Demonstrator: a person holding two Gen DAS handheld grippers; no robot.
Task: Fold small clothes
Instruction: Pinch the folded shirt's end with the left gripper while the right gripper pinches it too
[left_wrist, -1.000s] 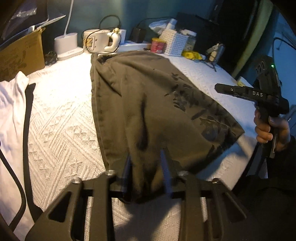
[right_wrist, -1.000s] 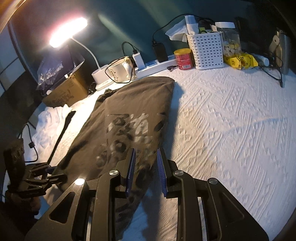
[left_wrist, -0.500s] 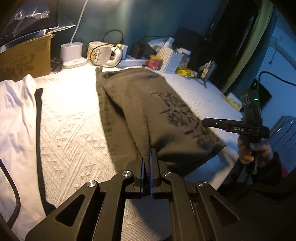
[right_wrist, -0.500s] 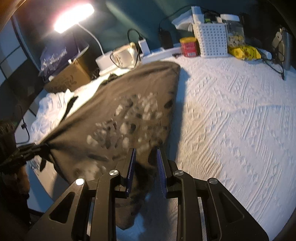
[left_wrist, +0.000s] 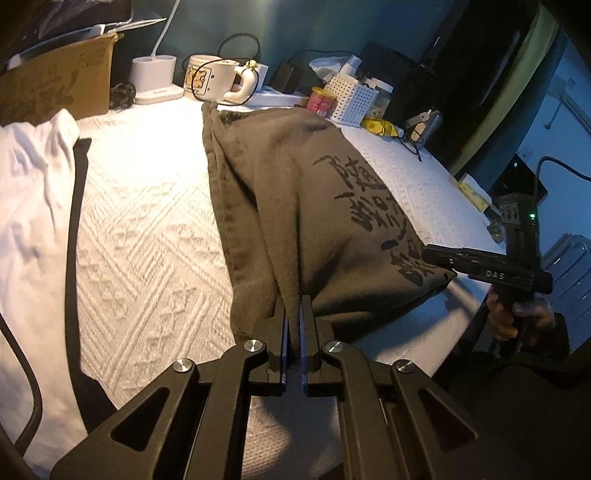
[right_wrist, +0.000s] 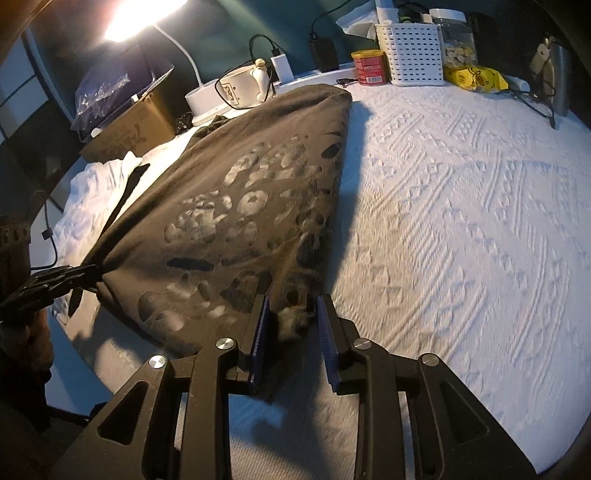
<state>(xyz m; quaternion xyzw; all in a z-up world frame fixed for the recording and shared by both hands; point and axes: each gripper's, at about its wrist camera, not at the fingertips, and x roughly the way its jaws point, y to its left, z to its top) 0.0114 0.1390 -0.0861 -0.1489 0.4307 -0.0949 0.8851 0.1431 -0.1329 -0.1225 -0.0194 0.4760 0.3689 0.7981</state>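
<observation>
— Where's the shirt sitting right now?

— The olive T-shirt (left_wrist: 295, 192) is stretched out lengthwise on the white quilted bed cover (left_wrist: 147, 221), printed side up, running away from both sets of fingers toward the clutter at the far edge. Its near hem is pulled up off the cover.

— And who has hold of it?

— The left gripper (left_wrist: 293, 325) has its fingers clenched tight on a pinch of the near hem; the fabric rises into a ridge straight ahead of them. The right gripper (right_wrist: 291, 325) is at the other near corner, its fingers spreading apart, with a bunched bit of the corner lying between them, loose rather than pressed.

— What's around the shirt?

— To the left of the left fingers, a white garment (left_wrist: 33, 206) with a dark trim lies crumpled on the cover. Far ahead of the fingers, past the shirt's top end, stand a cream mug (left_wrist: 218, 79), a lamp base (left_wrist: 155, 79), a cardboard box (left_wrist: 55, 92), a red tin (right_wrist: 369, 66) and a white perforated basket (right_wrist: 413, 51). Right of the right fingers the cover is bare.
</observation>
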